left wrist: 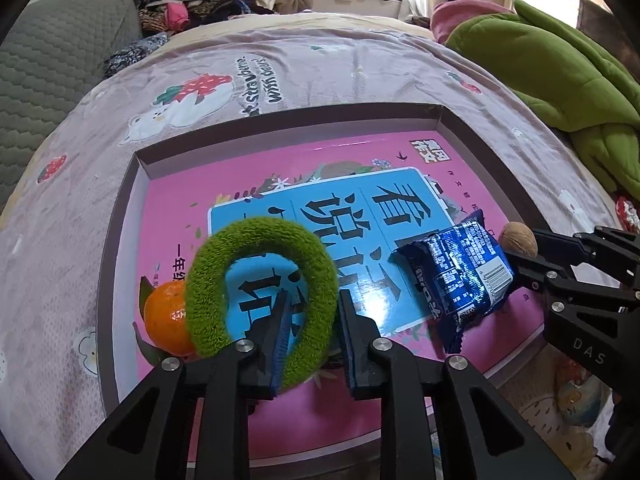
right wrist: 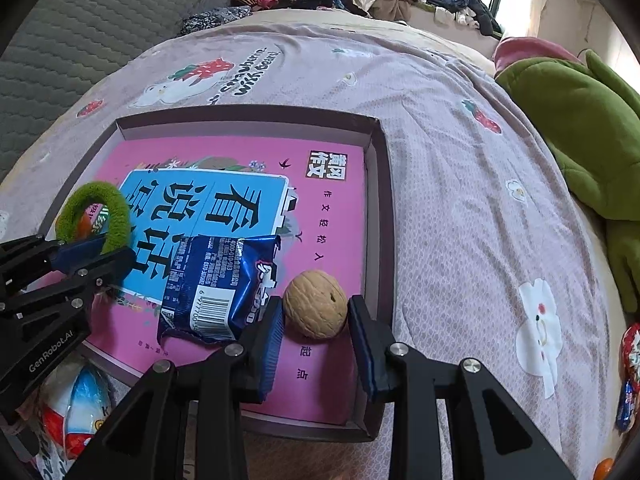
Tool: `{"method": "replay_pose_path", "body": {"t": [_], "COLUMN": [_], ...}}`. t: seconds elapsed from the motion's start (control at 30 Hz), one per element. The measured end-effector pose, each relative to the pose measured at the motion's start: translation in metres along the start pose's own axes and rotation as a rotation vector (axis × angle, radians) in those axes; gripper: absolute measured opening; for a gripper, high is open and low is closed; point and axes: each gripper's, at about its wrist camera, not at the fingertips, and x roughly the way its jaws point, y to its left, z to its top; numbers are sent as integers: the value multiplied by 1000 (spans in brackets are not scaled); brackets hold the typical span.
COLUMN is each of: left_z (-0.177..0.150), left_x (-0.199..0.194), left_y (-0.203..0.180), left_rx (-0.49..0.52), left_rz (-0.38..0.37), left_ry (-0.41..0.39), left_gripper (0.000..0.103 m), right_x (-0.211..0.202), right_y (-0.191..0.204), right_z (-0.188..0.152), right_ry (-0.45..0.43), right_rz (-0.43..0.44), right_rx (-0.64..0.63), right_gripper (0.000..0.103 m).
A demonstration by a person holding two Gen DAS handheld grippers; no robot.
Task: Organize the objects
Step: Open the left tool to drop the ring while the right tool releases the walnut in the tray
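Green fuzzy ring (left wrist: 260, 300) stands tilted in pink-lined tray (left wrist: 132, 184), leaning on orange (left wrist: 166, 318), w/ left gripper (left wrist: 314, 324) fingers spread, one pad inside ring, other outside; right gripper (right wrist: 316, 328) fingers spread either side of walnut (right wrist: 316, 304), beside blue snack packet (right wrist: 216, 284).

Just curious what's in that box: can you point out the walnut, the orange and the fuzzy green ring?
walnut (right wrist: 315, 304): right wrist view, middle of the shell.
orange (left wrist: 164, 318): left wrist view, its visible peel.
fuzzy green ring (left wrist: 260, 230): left wrist view, top of the loop.
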Motion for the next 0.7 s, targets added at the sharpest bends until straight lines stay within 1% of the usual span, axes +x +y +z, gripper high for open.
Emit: {"method": "replay_pose_path", "body": {"t": [0.1, 0.4, 0.47, 0.5, 0.53, 0.7], "left_z": [0, 0, 0, 0, -1, 1], "left_x": [0, 0, -1, -1, -1, -8], "left_y": [3, 3, 3, 3, 2, 0], "left_rx": [-13, -14, -8, -8, -6, -5], "left_rz": [0, 4, 14, 15, 12, 6], "left_ry": [3, 7, 11, 12, 16, 3], "left_gripper": [29, 30, 36, 47, 54, 55], "right_x": [-2, -5, -7, -8, -10, -19], "right_y": [1, -1, -2, -2, -3, -4], "right_z": [1, 2, 3, 3, 4, 7], "right_ry": [0, 0, -3, -4, -7, -28], "right_rz": [-8, -14, -16, -15, -16, -15], "right_rx": [-7, -1, -1, -1, 2, 9], "right_gripper": [33, 35, 37, 38, 39, 40]}}
